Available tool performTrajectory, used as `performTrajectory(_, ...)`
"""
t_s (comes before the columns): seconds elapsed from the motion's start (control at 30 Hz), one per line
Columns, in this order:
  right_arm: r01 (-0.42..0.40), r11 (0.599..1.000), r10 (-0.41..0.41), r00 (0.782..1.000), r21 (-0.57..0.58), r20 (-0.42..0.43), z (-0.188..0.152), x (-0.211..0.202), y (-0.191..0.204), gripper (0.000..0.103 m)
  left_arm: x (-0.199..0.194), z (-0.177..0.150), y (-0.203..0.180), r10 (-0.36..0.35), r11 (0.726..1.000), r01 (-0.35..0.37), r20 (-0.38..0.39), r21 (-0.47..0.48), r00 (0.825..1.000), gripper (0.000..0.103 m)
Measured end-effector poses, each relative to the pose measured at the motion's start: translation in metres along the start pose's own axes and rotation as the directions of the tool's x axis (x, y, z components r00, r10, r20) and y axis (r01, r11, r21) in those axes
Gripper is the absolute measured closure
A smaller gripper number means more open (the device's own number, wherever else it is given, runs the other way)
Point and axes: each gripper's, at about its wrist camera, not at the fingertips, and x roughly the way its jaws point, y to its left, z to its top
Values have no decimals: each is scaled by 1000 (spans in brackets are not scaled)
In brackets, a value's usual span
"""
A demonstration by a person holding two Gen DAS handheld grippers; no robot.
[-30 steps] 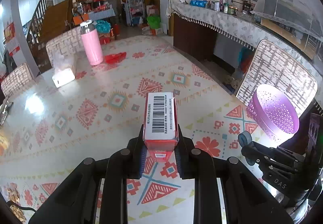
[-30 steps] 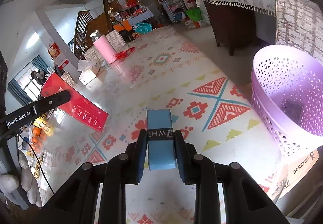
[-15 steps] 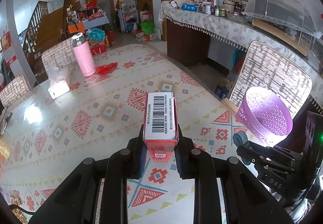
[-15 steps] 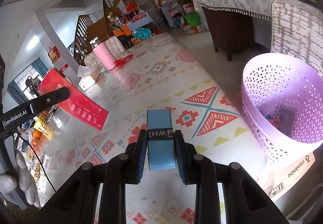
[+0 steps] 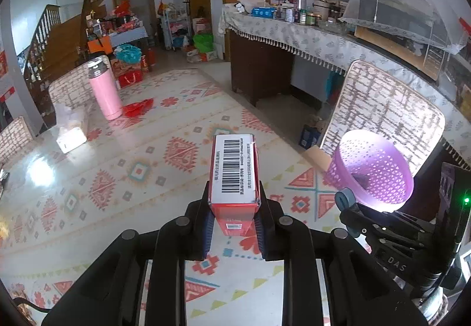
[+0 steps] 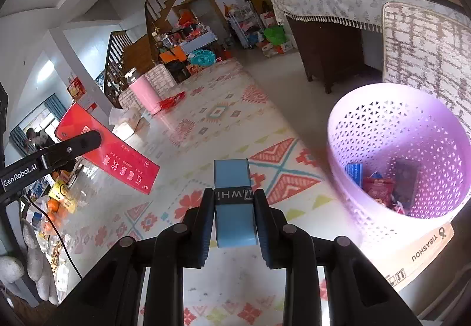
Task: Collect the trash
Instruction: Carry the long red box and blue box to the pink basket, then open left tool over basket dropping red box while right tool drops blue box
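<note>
Far ahead and to the left of the left gripper [image 5: 234,226], a white tissue box [image 5: 71,137] and a pink thermos [image 5: 105,89] stand on the patterned tablecloth [image 5: 147,155], with a crumpled red wrapper [image 5: 138,107] just right of the thermos. The left gripper itself is clamped on a red carton with a barcode [image 5: 234,171], the white barcode face turned up and the carton sticking forward past the fingertips, held above the cloth. To its right and slightly ahead sits the purple perforated waste basket [image 5: 382,167], past the table edge and in front of a woven chair back [image 5: 391,108].

In the right wrist view, that same red carton [image 6: 109,154] shows at far left, in the other gripper's black finger. The right gripper [image 6: 234,217] is closed tight on a light blue box with a black band [image 6: 234,202], also clear of the table. Just right of it and a little lower is the basket [image 6: 368,120], already holding a blue packet, red wrappers and a dark box, resting on a cardboard carton [image 6: 424,252].
</note>
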Motion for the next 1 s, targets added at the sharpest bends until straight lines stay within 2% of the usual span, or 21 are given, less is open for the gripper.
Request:
performTrajectory(0.3,18,1000,-18,999,6,40,13,-18,-17,74,1,22,-23,-70,997,70,8,22,998,80)
performTrajectory(0.57,51,998,-54,995,42,80,28,-36,-46,74,11,51,-60,-178,982,179,-11,62,984,80)
performTrajectory(0.83,130,985,-142,985,115,97,45,-47,-90,74,37,76,-123,-272,953,275,-42,129,961,80)
performTrajectory(1.0,168,973,-183,979,160,85,49,-50,-118,74,69,86,-161,-369,917,380,-107,120,923,80)
